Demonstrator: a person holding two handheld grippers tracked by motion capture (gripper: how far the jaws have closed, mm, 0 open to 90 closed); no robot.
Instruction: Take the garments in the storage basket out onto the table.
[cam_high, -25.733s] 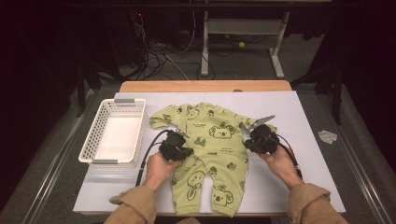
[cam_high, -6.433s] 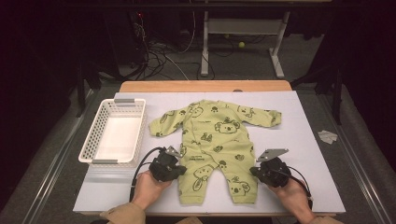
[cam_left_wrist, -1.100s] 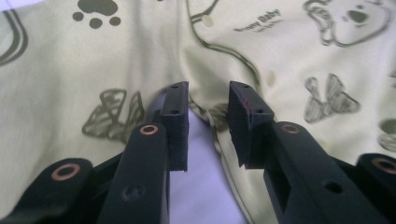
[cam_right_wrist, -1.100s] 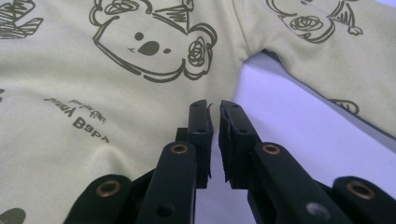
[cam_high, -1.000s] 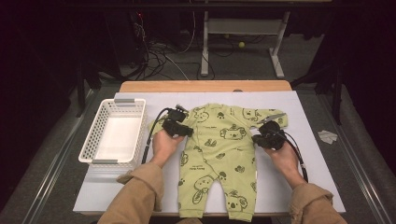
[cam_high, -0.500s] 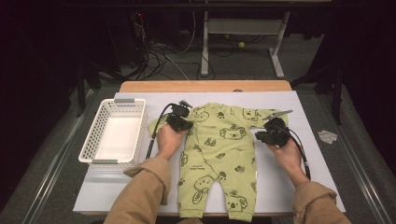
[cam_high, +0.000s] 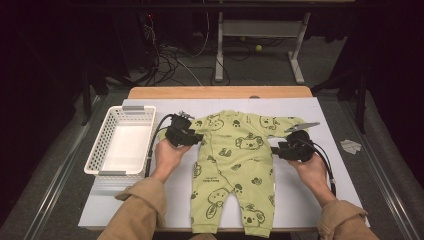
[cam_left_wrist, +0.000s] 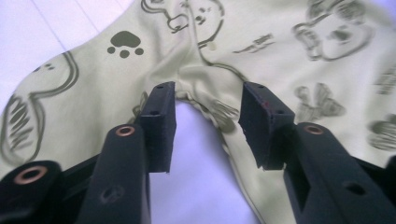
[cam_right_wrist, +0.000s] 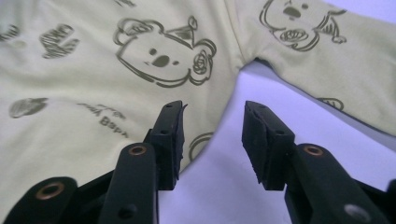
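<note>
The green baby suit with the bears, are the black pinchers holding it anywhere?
No. Both have just opened and let go. The left gripper gapes at one armpit of the baby suit, the right gripper at the other, pinching no cloth.

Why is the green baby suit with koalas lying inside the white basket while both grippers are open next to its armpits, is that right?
Not quite. The high view shows the green baby suit spread flat on the table, with the white basket beside it. The rest holds: the left gripper and right gripper are open at its armpits.
</note>
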